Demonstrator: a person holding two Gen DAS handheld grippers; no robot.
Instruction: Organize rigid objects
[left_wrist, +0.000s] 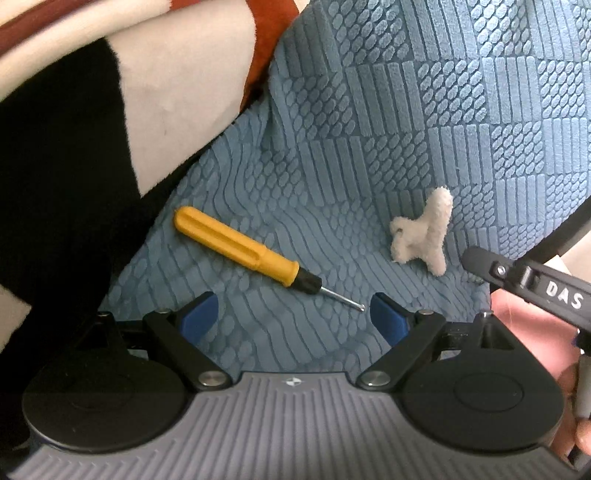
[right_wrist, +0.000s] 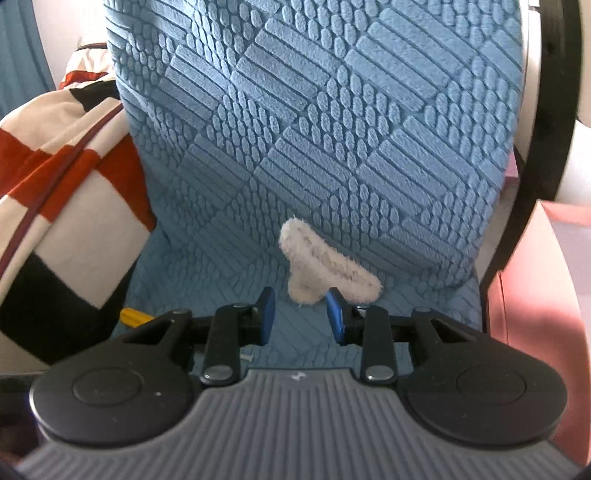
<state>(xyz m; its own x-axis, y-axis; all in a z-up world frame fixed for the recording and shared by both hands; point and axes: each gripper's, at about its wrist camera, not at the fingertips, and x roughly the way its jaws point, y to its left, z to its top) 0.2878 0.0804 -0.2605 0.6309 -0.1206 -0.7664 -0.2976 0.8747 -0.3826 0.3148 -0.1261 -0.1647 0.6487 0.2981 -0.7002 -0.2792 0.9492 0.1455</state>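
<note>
Clearly nothing is sorted yet: the yellow screwdriver (left_wrist: 245, 251) and the white fluffy piece (left_wrist: 424, 232) lie loose on the blue seat cushion (left_wrist: 461, 122). The left tongs (left_wrist: 293, 317) stand spread and empty, the right tongs (right_wrist: 301, 317) narrowed but pinching nothing.

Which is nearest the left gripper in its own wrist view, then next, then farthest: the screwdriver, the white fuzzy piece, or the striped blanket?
From the left gripper:
1. Yellow screwdriver, its metal tip just ahead of the open fingers, handle running up-left.
2. White fuzzy piece, ahead to the right on the blue cover.
3. Striped blanket, far upper left.
</note>
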